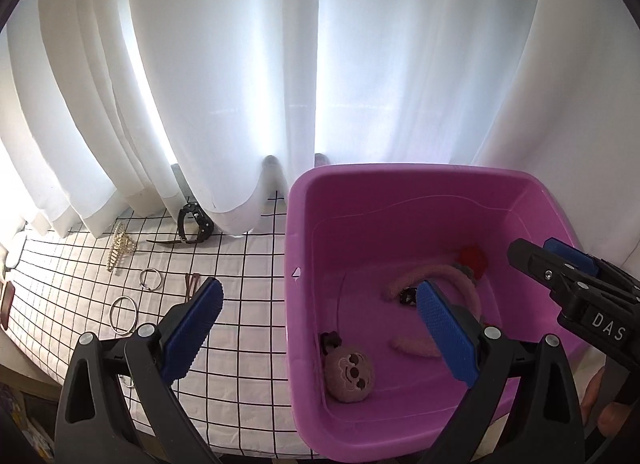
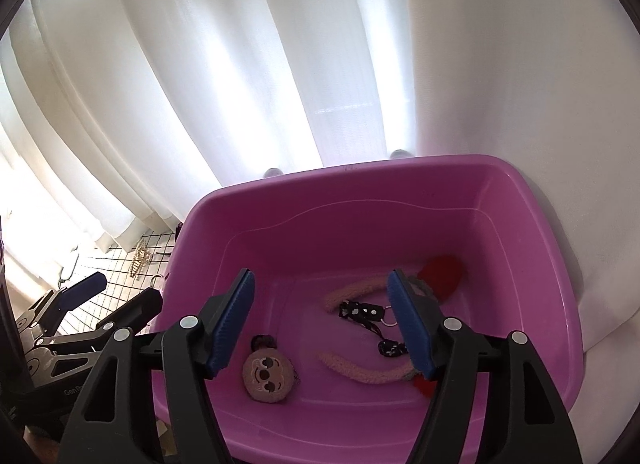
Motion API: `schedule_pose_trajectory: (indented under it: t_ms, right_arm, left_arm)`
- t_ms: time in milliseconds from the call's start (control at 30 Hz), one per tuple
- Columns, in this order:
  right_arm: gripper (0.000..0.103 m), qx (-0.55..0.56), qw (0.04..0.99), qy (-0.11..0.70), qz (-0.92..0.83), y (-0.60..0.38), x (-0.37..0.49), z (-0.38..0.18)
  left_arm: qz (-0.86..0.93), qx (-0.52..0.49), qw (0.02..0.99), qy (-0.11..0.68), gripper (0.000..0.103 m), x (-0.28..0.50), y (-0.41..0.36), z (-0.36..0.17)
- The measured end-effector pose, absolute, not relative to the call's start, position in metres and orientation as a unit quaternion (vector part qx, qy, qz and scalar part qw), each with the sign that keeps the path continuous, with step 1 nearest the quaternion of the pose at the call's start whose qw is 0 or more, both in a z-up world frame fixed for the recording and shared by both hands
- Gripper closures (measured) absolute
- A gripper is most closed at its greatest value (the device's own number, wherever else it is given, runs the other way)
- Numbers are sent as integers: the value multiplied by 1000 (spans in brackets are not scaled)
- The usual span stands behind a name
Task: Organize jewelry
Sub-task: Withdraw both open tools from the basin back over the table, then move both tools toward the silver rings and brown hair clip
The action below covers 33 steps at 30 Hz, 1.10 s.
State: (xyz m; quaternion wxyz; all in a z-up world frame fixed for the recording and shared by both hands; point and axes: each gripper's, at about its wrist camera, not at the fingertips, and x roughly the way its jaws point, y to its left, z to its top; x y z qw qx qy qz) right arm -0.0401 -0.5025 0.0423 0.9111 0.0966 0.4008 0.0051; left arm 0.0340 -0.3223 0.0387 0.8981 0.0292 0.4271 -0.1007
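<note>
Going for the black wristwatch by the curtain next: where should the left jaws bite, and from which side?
Grip the black wristwatch on its raised strap loop, coming down from above. It stands curled on its side on the grid cloth, so the band arches up and offers two opposing faces. Approach from the near side, since the curtain hangs right behind it. The left gripper is open and empty.

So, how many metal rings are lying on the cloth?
2: a small ring beside the hairpins, a bigger ring nearer the camera. The left gripper may hide others.
</note>
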Motion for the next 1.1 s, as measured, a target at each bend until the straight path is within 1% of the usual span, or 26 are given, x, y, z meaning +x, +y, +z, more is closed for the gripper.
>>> schedule_pose_trajectory:
  t_ms: [100, 267, 433, 700, 1100]
  right_arm:
    - [32, 92, 912, 400, 18, -491, -40, 47]
    - [32, 79, 912, 400, 47, -467, -39, 52]
    - [31, 66, 908, 403, 90, -438, -32, 54]
    - [31, 54, 898, 415, 140, -386, -15, 50]
    - [30, 45, 903, 400, 153, -304, -7, 52]
  left_arm:
    - [-91, 21, 901, 423, 7, 31, -309, 43]
    - [-68, 8, 909, 412, 7, 23, -282, 48]
    - [-34, -3, 912, 408, 7, 17, -246, 42]
    - [27, -32, 900, 434, 7, 3, -171, 18]
    - [95, -56, 893, 436, 7, -11, -33, 6]
